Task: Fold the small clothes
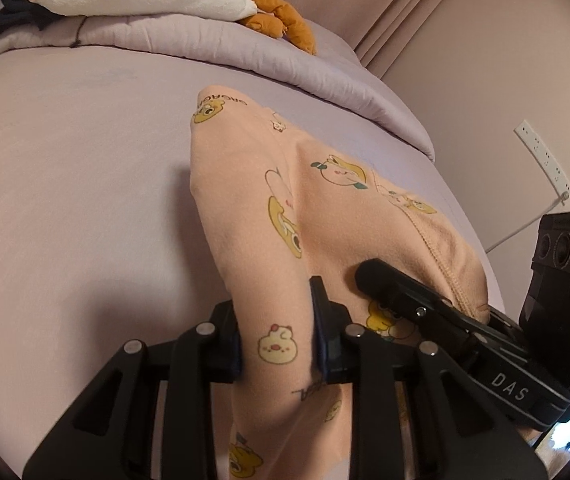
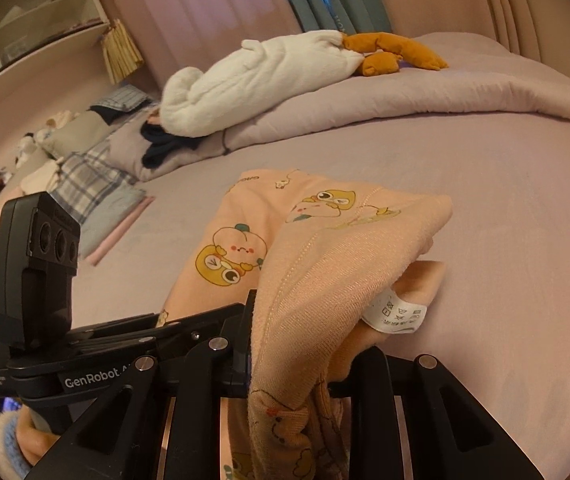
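A small peach garment [image 1: 245,208] printed with cartoon animals hangs lifted above the lilac bed sheet [image 1: 65,200]. Only its far end rests on the bed. My left gripper [image 1: 279,340] is shut on a bunched edge of the cloth. My right gripper [image 2: 301,360] is shut on the neighbouring edge, and the draped fabric hides its right finger. The garment [image 2: 325,240] shows a seam and a white care label [image 2: 399,316]. The two grippers sit close side by side, the right gripper [image 1: 373,280] just right of the left one.
A folded lilac quilt [image 1: 325,68] lies across the far side of the bed, with a white and orange plush toy [image 2: 265,76] on it. Folded clothes and pillows [image 2: 97,184] are stacked at the left. A power strip [image 1: 545,156] hangs on the right wall.
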`<state>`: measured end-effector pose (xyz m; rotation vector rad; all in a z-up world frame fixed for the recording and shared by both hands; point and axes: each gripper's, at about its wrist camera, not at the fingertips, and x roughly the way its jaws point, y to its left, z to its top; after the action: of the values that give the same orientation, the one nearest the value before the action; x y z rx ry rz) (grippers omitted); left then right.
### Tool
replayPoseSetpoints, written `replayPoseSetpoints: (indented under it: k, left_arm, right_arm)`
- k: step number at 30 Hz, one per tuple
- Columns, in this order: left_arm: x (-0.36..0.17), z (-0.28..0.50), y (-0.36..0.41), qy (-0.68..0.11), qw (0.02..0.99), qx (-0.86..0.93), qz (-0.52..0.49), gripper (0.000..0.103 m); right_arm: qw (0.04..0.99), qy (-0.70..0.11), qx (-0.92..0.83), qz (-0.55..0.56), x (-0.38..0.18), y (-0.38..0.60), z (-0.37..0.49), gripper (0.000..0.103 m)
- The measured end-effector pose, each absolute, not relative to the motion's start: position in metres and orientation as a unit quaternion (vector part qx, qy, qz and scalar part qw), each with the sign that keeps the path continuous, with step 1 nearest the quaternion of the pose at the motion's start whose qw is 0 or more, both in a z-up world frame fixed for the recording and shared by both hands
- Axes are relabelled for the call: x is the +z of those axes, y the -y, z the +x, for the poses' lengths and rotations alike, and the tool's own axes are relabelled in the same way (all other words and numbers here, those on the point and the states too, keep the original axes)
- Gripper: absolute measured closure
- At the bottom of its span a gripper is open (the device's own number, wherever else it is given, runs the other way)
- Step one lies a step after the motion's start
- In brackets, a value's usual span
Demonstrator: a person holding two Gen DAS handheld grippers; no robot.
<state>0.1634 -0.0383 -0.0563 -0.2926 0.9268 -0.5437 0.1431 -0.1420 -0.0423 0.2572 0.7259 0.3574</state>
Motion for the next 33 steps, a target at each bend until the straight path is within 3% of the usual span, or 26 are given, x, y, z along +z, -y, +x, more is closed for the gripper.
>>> replayPoseSetpoints:
  k: [19,33]
  left_arm:
    - [-0.045,0.05,-0.027,-0.417,0.872,-0.204,-0.155,0.078]
    - [-0.041,0.028,-0.057,-0.399,0.88,-0.198,-0.167,0.078]
  right_arm:
    - [0.901,-0.338,0.253,0.1,-0.035,0.079,0.06,0.079]
    - [0.905,-0.327,0.265,0.059,-0.029,0.043,0.043,0.079]
